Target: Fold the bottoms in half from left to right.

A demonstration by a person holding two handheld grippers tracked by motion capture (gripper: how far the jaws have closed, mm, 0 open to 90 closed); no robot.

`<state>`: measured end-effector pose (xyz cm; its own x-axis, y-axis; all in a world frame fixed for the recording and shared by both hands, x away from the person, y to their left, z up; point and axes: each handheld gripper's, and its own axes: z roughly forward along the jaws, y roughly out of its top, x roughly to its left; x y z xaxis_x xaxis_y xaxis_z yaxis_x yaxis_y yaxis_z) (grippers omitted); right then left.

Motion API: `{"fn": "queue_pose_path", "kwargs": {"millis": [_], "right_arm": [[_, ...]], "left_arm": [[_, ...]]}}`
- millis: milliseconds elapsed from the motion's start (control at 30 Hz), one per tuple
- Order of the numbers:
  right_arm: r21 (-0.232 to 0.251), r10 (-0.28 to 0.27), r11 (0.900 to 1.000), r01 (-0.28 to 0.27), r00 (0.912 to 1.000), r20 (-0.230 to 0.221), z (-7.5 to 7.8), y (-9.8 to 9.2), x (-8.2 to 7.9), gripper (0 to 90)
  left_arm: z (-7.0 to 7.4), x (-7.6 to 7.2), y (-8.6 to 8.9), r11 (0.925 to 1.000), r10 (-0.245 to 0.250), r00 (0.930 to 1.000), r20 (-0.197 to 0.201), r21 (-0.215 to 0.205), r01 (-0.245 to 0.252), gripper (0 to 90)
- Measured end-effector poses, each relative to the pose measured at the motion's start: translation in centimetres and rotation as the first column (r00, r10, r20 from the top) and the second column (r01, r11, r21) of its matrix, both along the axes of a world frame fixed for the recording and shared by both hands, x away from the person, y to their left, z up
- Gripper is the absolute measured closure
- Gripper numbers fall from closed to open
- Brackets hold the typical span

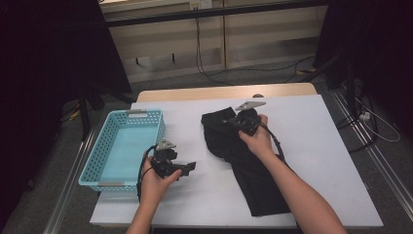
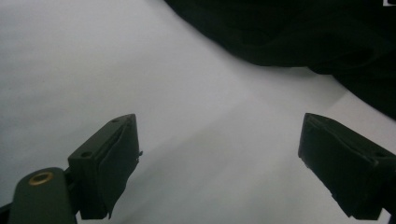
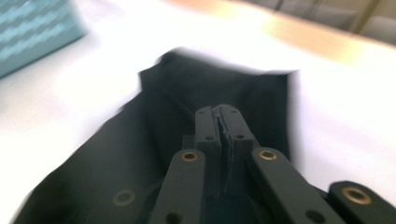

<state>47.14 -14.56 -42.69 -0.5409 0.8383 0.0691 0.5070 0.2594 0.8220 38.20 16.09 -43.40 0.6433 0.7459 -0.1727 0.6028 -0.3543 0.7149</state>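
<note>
Two claws differ: my right gripper [image 1: 237, 118] sits pinched together over the black garment's [image 1: 248, 170] far end, possibly nipping cloth, the garment's length running toward me, while my left gripper [image 1: 187, 167] hovers wide open and empty beside it.

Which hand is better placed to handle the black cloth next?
Right, probably. The right gripper sits over the top end of the black cloth, jaws shut with nothing visibly pinched. The left gripper is open, off to the cloth's side over the bare table, beside the basket.
</note>
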Motion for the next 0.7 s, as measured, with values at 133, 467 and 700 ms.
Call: {"fn": "queue_pose_path", "kwargs": {"millis": [133, 467, 700], "right_arm": [[0.023, -0.145, 0.989, 0.144, 0.987, 0.069, 0.9, -2.4, 2.2, 85.0], [0.018, -0.125, 0.992, 0.124, 0.9921, 0.014, 0.7, -3.1, 1.3, 48.5], [-0.015, -0.021, 1.0, 0.021, 0.9991, -0.036, 0.3, -3.4, -2.9, 34.6]], "left_arm": [[0.0, 0.0, -0.2, 1.0, -0.001, 1.0, -0.005, -0.006, 0.001, 12.9], [-0.4, 1.3, -1.1, 0.9999, -0.012, 0.9998, -0.016, 0.004, 0.013, 13.0], [-0.6, 2.4, -2.2, 0.9999, -0.012, 0.9999, -0.01, 0.002, 0.013, 14.3]]}}
